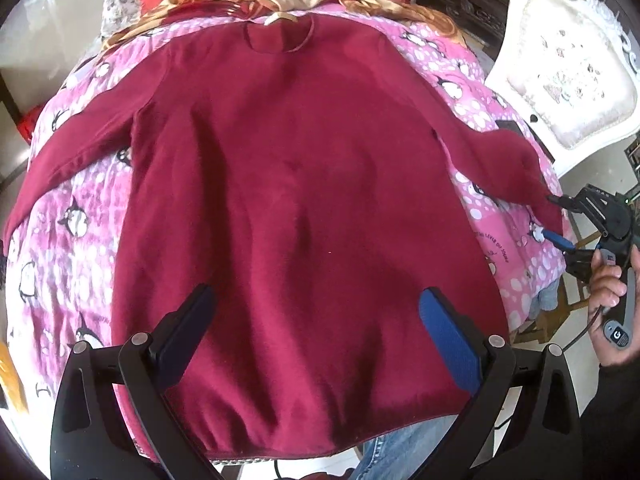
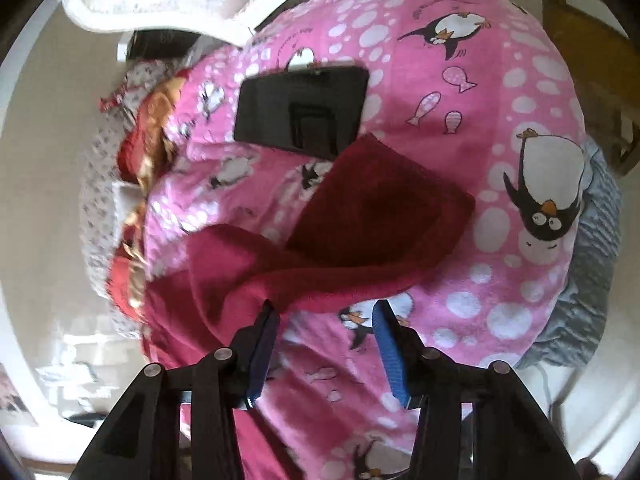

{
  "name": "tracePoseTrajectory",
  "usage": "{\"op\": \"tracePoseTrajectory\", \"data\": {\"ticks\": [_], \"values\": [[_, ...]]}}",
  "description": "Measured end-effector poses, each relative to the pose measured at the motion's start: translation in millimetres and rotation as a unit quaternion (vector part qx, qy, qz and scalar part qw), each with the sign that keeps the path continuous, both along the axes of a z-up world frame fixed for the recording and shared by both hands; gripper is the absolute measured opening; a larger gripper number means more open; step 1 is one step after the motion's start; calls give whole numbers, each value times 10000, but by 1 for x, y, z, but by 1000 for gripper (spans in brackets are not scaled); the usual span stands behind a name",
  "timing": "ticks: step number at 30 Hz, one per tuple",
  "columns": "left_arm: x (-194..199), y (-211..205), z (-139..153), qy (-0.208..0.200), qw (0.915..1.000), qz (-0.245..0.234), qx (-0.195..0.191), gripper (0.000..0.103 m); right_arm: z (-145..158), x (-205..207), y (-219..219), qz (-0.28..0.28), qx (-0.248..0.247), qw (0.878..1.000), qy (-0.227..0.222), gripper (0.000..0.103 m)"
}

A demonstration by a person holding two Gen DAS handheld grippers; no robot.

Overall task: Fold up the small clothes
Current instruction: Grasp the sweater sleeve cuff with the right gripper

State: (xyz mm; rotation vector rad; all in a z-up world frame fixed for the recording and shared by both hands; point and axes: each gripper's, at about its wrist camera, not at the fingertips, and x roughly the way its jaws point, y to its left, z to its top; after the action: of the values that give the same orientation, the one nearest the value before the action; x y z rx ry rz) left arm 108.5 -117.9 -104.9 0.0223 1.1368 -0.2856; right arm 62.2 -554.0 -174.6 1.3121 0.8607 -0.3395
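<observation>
Dark red sweater (image 1: 296, 184) lies flat, front up, on a pink penguin blanket (image 1: 76, 216) that covers the table; collar at the far end, hem at the near edge, so its long axis runs near to far. Both sleeves spread outward, left one slanting toward the near left, right one (image 2: 360, 216) slanting to the near right with its cuff close to the blanket's right edge. Right hand-held gripper (image 2: 324, 308) sits at that cuff: jaws spread, nothing pinched, the sleeve's edge just ahead of the fingers and touching or nearly touching the left one; contact is hard to judge. Left hand-held gripper (image 1: 316, 300) hangs over the lower body of the sweater, jaws wide apart, empty, well apart from either sleeve. Judgement: the right side is the nearer one for a sleeve fold, carrying the cuff leftward across the body. A black phone (image 2: 300, 108) lies on the blanket just beyond the cuff; a white chair (image 1: 568, 80) stands far right.
</observation>
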Motion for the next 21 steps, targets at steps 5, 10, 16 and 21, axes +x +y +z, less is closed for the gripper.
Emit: {"op": "tracePoseTrajectory", "data": {"ticks": [5,10,16,21], "values": [[-4,14,3,22,9999,40,-133,102,13,3,-2,-121,-23,9999,-31,55],[-7,26,8,12,9998,100,-147,102,-15,7,-17,-418,175,9986,266,48],[-2,46,1,93,9995,266,-113,102,30,13,-5,-2,-912,9953,335,12],[2,70,1,169,9974,506,-474,102,133,42,65,1154,-3036,9457,-117,9]]}}
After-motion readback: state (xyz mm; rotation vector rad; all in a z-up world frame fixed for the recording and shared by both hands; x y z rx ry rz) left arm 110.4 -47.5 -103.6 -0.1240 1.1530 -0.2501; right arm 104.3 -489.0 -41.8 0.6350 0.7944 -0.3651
